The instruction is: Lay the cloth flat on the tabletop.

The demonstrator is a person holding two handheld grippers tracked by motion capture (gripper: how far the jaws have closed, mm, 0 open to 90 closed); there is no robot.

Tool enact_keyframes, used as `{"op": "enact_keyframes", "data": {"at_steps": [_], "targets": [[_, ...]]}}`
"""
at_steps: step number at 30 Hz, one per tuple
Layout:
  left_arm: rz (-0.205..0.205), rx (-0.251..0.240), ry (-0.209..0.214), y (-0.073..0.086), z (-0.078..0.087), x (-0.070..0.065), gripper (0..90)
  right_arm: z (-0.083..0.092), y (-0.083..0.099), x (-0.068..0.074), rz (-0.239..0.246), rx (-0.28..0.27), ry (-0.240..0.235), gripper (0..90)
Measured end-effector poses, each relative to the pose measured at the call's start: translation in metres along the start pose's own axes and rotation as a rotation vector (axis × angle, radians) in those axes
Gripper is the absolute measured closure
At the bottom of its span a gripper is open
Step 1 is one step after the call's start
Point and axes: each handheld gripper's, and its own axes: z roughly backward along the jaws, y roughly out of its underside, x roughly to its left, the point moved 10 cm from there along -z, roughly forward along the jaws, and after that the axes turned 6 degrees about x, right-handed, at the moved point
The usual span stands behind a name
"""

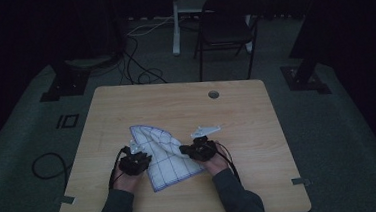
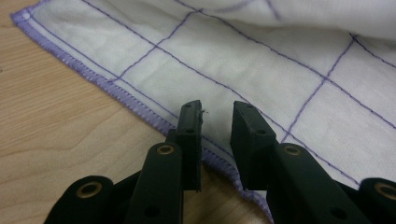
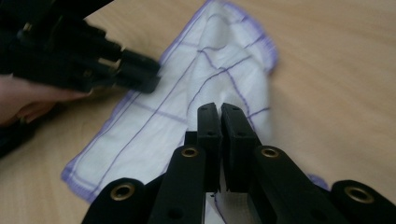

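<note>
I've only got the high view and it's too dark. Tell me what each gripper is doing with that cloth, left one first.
Observer: The left gripper has its jaws apart. They sit over the cloth, just inside its stitched purple hem, and are not pinching it.
Operator: Now the right one.
Observer: The right gripper has its jaws all but together. A raised fold of the cloth runs up into them, so it looks pinched.

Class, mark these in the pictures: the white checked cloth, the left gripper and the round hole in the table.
white checked cloth point(image 1: 166, 163): high view, flat lower part.
left gripper point(image 2: 216, 122): left gripper view, midway between its fingertips.
round hole point(image 1: 214, 94): high view, its centre.
</note>
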Motion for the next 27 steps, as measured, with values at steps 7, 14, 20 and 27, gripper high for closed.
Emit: {"op": "enact_keyframes", "data": {"at_steps": [7,14,20,27], "targets": [[-0.020,-0.106,0.022,-0.023,0.025,-0.013,75.4,-0.021,0.026,0.021,0.025,0.040,-0.003,87.8],[-0.079,-0.111,0.063,-0.037,0.017,-0.039,75.5,-0.027,0.034,0.031,0.079,0.041,0.028,87.6],[-0.130,-0.028,0.055,-0.028,-0.007,-0.050,77.9,-0.024,0.035,0.037,0.115,0.061,0.000,84.3],[-0.154,-0.004,0.028,-0.016,-0.008,-0.045,84.7,0.008,0.009,0.018,0.094,-0.023,0.058,74.6]]}}
